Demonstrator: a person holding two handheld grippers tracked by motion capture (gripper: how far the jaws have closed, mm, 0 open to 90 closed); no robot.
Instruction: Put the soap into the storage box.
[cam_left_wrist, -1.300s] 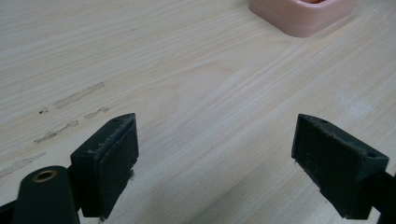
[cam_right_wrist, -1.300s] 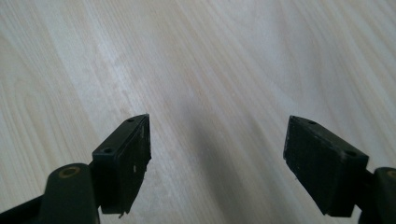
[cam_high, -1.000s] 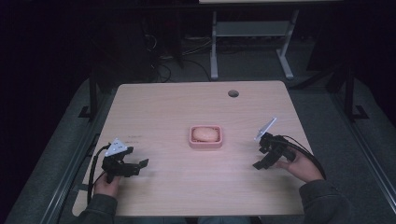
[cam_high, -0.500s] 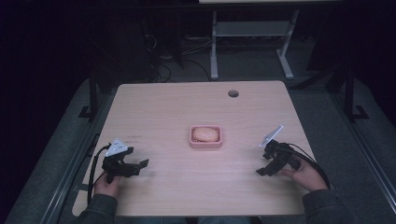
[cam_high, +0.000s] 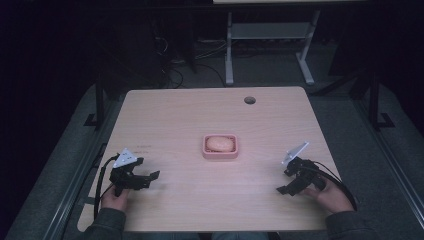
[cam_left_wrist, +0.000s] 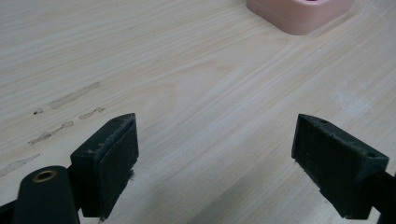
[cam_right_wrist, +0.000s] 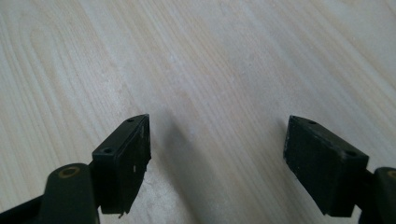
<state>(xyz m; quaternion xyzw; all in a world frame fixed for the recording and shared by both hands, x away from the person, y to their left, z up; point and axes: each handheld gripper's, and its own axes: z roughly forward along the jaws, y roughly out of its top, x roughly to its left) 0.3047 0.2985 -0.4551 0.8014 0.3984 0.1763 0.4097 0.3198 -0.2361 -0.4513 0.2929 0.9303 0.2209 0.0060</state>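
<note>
— Where is the pink tray (cam_high: 220, 152)?

— At the middle of the high view, on the wooden table (cam_high: 200, 115), with a pale rounded lump (cam_high: 220, 144) inside it. In the left gripper view its corner (cam_left_wrist: 299, 14) sits at the top right.

— And the grippers?

— The left gripper (cam_high: 150, 177) is at the lower left of the high view, the right gripper (cam_high: 282, 189) at the lower right, both well apart from the tray. Each is released: jaws spread wide over bare wood, nothing between them.
</note>
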